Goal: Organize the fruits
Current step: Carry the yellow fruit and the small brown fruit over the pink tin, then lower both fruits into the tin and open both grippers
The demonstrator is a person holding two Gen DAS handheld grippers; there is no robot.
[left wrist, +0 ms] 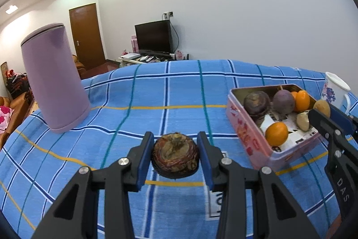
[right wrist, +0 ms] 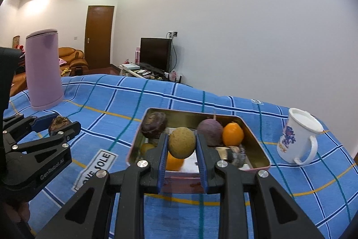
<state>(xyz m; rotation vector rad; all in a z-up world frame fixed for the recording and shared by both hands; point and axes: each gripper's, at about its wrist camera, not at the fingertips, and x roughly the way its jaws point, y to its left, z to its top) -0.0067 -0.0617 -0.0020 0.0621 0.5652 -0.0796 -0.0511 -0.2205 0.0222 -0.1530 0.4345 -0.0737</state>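
Note:
My left gripper (left wrist: 175,138) is shut on a dark brown, rough round fruit (left wrist: 175,156) just above the blue checked cloth. To its right stands an open pink tin (left wrist: 243,133) holding two dark purple fruits (left wrist: 257,102), oranges (left wrist: 276,133) and a pale one. In the right wrist view my right gripper (right wrist: 181,136) is shut on a tan round fruit (right wrist: 181,145), held over the near side of the tin (right wrist: 185,118). The left gripper (right wrist: 60,123) with its dark fruit (right wrist: 58,122) shows at the left; the right gripper (left wrist: 322,112) shows at the right edge.
A tall lilac canister (left wrist: 53,80) (right wrist: 43,68) stands at the far left of the cloth. A white mug with a floral print (right wrist: 295,133) (left wrist: 335,89) sits right of the tin. Behind the table are a television, a door and sofas.

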